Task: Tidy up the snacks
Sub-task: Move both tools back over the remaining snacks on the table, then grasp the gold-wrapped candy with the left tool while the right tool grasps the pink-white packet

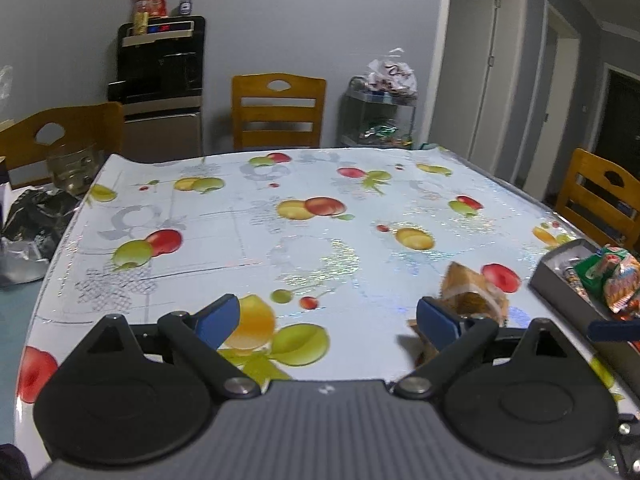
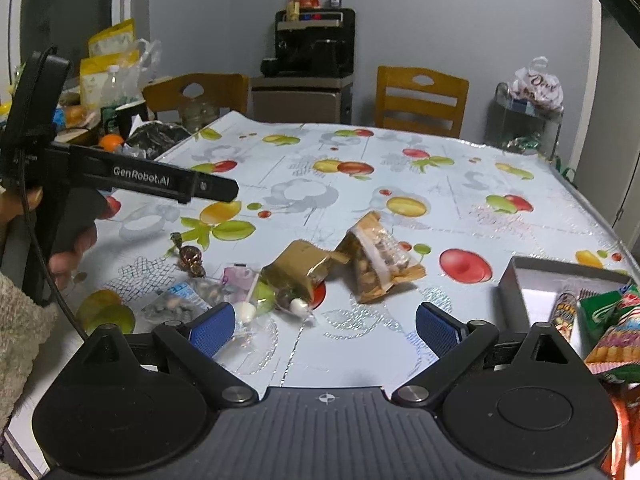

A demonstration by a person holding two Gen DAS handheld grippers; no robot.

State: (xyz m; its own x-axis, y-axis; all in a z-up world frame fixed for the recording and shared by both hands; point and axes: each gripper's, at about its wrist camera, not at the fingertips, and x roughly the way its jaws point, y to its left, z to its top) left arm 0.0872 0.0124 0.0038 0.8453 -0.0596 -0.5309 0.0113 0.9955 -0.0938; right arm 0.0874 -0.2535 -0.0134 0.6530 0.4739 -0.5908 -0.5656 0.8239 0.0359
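Both the left gripper [image 1: 328, 316] and right gripper [image 2: 325, 322] hover spread wide and empty, since the loose snacks [image 2: 296, 276] lie left of the grey box [image 2: 516, 280], awaiting collection into it.

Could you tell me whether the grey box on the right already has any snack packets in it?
Yes, the grey box already holds several colourful snack packets at its right end, seen from the right wrist.
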